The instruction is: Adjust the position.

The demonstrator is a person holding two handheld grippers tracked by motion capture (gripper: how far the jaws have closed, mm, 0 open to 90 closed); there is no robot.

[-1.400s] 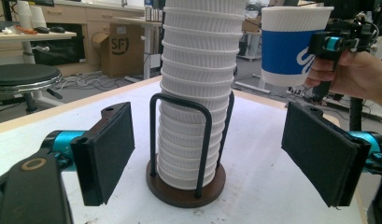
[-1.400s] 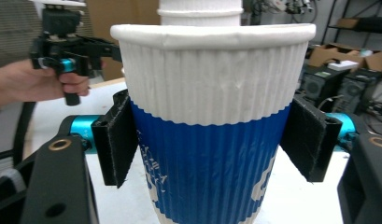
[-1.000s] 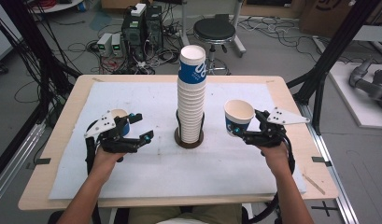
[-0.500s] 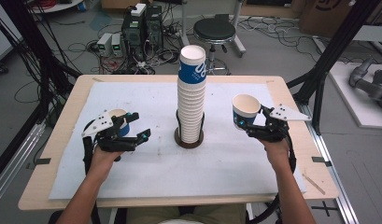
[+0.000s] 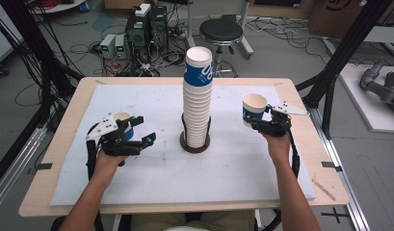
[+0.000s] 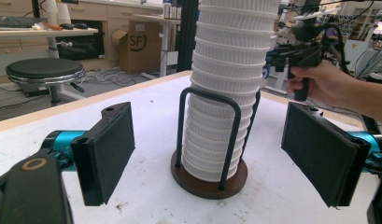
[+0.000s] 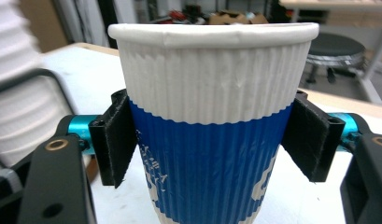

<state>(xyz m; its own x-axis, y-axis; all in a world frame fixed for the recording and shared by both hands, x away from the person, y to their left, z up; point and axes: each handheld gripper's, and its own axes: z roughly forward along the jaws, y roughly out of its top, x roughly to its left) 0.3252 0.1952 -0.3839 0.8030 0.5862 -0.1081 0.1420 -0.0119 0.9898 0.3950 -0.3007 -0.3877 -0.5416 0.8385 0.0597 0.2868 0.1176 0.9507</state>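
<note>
White ribbed upper half and rim on the cup (image 7: 212, 121), blue ribbed lower half with white markings, wavy line between the two colours; clamped by black pads (image 7: 116, 140) on teal posts of the right gripper (image 5: 264, 122)

White ribbed stack (image 5: 198, 103), blue-and-white cup at its top; dark brown round base (image 6: 208, 179) with black wire hoops

Black frame, grey top plate and teal accents on the left gripper (image 5: 137, 132); wide-apart black pads, brass-coloured ring on its body; a second cup (image 5: 123, 122) behind it, pale rim over blue

White mat (image 5: 233, 178) on a light wood table (image 5: 329, 192)

Black round stool (image 5: 221, 31) on a grey floor
</note>
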